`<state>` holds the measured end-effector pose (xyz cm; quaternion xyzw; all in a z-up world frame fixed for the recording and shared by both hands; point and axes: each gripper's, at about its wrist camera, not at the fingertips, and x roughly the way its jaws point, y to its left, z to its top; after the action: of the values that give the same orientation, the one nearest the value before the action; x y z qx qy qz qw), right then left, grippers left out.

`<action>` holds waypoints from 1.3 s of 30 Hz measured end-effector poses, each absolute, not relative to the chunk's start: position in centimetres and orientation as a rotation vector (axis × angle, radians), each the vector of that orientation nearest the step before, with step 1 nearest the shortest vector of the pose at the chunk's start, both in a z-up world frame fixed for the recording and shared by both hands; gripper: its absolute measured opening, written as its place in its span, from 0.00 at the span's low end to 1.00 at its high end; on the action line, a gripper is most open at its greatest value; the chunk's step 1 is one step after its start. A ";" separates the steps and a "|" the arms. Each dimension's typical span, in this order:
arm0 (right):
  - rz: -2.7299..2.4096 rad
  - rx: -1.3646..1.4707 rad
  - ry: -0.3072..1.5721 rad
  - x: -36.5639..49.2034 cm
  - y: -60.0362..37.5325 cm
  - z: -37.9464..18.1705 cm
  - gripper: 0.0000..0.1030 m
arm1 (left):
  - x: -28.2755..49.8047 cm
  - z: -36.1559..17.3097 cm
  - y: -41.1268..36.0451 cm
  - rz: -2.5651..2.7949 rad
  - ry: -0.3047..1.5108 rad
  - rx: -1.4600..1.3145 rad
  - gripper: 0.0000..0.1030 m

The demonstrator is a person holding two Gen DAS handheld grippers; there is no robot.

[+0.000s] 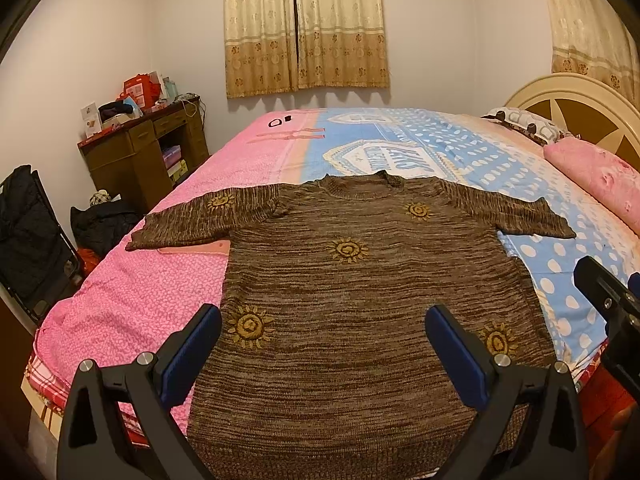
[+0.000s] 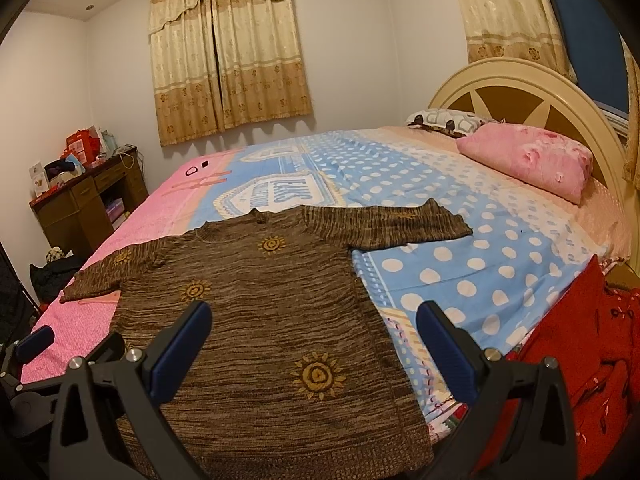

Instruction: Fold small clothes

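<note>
A brown knitted sweater (image 1: 352, 280) with yellow sun patterns lies flat on the bed, front up, both short sleeves spread out, collar away from me. It also shows in the right wrist view (image 2: 264, 312). My left gripper (image 1: 324, 320) is open and empty, hovering over the sweater's lower part. My right gripper (image 2: 314, 316) is open and empty, over the sweater's right lower side. The right gripper shows at the left wrist view's right edge (image 1: 608, 300); the left gripper shows at the right wrist view's left edge (image 2: 32, 344).
The bed (image 2: 500, 248) has a pink and blue dotted cover. A pink pillow (image 2: 532, 160) and a patterned pillow (image 2: 444, 118) lie by the headboard. Red clothing (image 2: 580, 352) sits at the bed's right near corner. A cluttered wooden desk (image 1: 140, 148) stands left.
</note>
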<state>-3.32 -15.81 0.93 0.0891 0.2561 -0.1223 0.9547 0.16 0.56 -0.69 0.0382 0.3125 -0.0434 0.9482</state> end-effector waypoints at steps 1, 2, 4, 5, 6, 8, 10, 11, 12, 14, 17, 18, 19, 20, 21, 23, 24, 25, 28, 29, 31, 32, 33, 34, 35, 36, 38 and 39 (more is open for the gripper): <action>-0.248 0.182 0.522 -3.3 -15.8 0.9 1.00 | 0.1 -0.7 0.6 -0.088 0.635 0.078 0.99; -0.247 0.184 0.524 -3.3 -15.8 0.9 1.00 | 0.2 -0.7 0.6 -0.088 0.635 0.078 0.99; -0.247 0.185 0.523 -3.3 -15.8 0.9 1.00 | 0.2 -0.8 0.5 -0.090 0.635 0.079 0.99; -0.247 0.185 0.523 -3.4 -15.7 0.9 1.00 | 0.2 -0.8 0.5 -0.089 0.635 0.080 0.99; -0.247 0.185 0.523 -3.3 -15.8 0.9 1.00 | 0.2 -0.8 0.5 -0.089 0.635 0.082 0.99; -0.246 0.184 0.524 -3.3 -15.8 0.9 1.00 | 0.2 -0.9 0.5 -0.089 0.635 0.084 0.99; -0.247 0.186 0.525 -3.3 -15.8 1.0 1.00 | 0.1 -0.9 0.5 -0.089 0.635 0.085 0.99; -0.247 0.186 0.525 -3.3 -15.8 0.9 1.00 | 0.1 -0.9 0.5 -0.089 0.635 0.085 0.99; -0.247 0.186 0.525 -3.3 -15.8 0.9 1.00 | 0.1 -0.9 0.5 -0.089 0.636 0.085 0.99; -0.247 0.188 0.525 -3.3 -15.8 0.9 1.00 | 0.1 -1.0 0.5 -0.089 0.636 0.085 0.99; -0.247 0.188 0.526 -3.4 -15.8 0.9 1.00 | 0.1 -1.0 0.4 -0.089 0.635 0.085 0.99; -0.247 0.188 0.527 -3.4 -15.8 0.9 1.00 | 0.1 -1.0 0.5 -0.089 0.635 0.086 0.99; -0.246 0.189 0.527 -3.4 -15.8 0.8 1.00 | 0.1 -1.0 0.5 -0.089 0.636 0.086 0.99; -0.246 0.190 0.527 -3.4 -15.7 0.8 1.00 | 0.1 -1.0 0.4 -0.089 0.635 0.086 0.99; -0.246 0.189 0.527 -3.4 -15.8 0.8 1.00 | 0.1 -1.0 0.4 -0.088 0.635 0.086 0.99; -0.246 0.189 0.529 -3.4 -15.7 0.8 1.00 | 0.1 -1.0 0.5 -0.088 0.636 0.086 0.99; -0.247 0.188 0.530 -3.3 -15.6 0.7 1.00 | 0.1 -1.0 0.5 -0.088 0.637 0.086 0.99; -0.246 0.189 0.532 -3.3 -15.6 0.5 1.00 | 0.1 -1.1 0.5 -0.089 0.638 0.086 0.99; -0.246 0.190 0.533 -3.3 -15.5 0.4 1.00 | 0.2 -1.3 0.7 -0.090 0.643 0.085 0.99; -0.246 0.190 0.534 -3.3 -15.6 0.5 1.00 | 0.2 -1.3 0.8 -0.090 0.645 0.084 0.99; -0.244 0.190 0.537 -3.3 -15.5 0.4 1.00 | 0.3 -1.4 0.8 -0.091 0.651 0.083 0.99; -0.243 0.191 0.540 -3.2 -15.5 0.3 1.00 | 0.4 -1.5 0.8 -0.091 0.654 0.082 0.99; -0.242 0.191 0.542 -3.2 -15.5 0.3 1.00 | 0.5 -1.5 0.9 -0.093 0.656 0.082 0.99; -0.242 0.192 0.545 -3.2 -15.5 0.2 1.00 | 0.5 -1.5 0.9 -0.094 0.659 0.081 0.99; -0.242 0.193 0.547 -3.2 -15.5 0.2 1.00 | 0.6 -1.6 0.9 -0.093 0.661 0.081 0.99; -0.241 0.195 0.549 -3.1 -15.6 0.1 1.00 | 0.7 -1.6 0.9 -0.093 0.663 0.082 0.99; -0.241 0.197 0.553 -2.9 -15.7 0.1 1.00 | 1.1 -1.8 1.0 -0.090 0.674 0.083 0.99; -0.241 0.198 0.557 -2.9 -15.7 -0.1 1.00 | 1.3 -1.9 1.0 -0.088 0.679 0.083 0.99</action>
<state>-2.85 -15.67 -0.05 0.0972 0.2739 -0.1182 0.9495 1.32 0.97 -1.92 0.0404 0.3328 -0.0433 0.9411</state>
